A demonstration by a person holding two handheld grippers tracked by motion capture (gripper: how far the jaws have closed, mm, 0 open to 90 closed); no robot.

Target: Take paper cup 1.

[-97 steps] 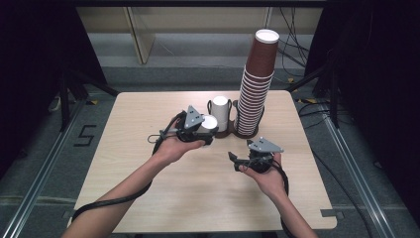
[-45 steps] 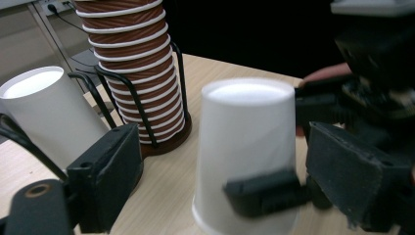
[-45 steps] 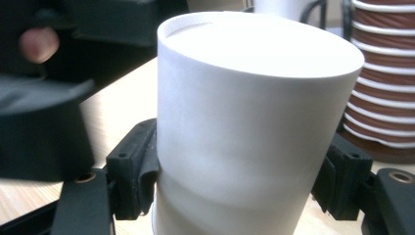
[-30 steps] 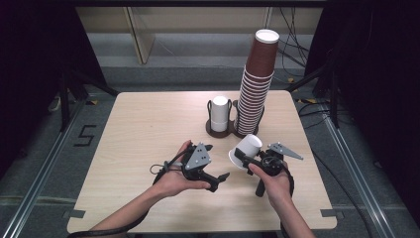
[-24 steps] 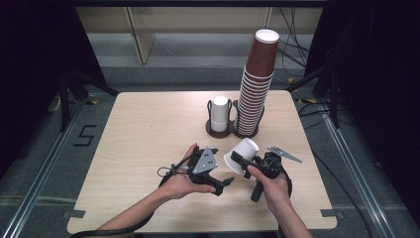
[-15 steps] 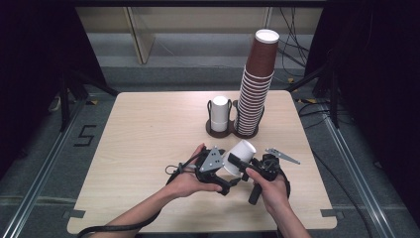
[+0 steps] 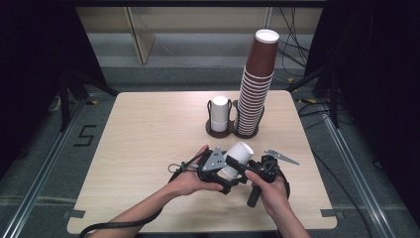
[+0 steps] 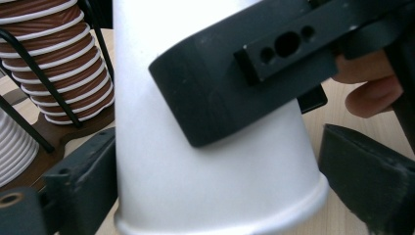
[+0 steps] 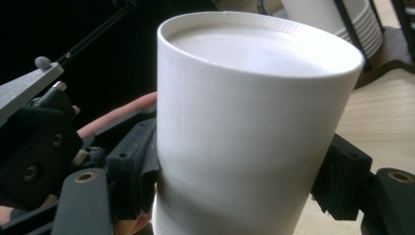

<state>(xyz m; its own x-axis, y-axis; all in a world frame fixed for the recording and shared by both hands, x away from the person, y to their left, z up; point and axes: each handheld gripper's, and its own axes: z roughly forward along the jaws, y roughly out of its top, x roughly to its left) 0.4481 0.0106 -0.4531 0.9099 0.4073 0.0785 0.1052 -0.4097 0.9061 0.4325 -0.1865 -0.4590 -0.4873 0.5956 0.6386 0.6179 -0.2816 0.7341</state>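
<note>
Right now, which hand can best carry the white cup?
Right: the right gripper clamps the white cup in its fingers. The left gripper, fingers just closing, straddles its rim with a gap.

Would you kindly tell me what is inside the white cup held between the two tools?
The white cup is upside down: the right gripper view shows its closed base on top, and the left gripper view its rim at the bottom. Its inside is hidden.

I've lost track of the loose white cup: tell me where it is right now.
In the high view the white cup is near the table's front edge, tilted bottom-up between the left gripper and right gripper, nearer the person than the brown cup stack.
</note>
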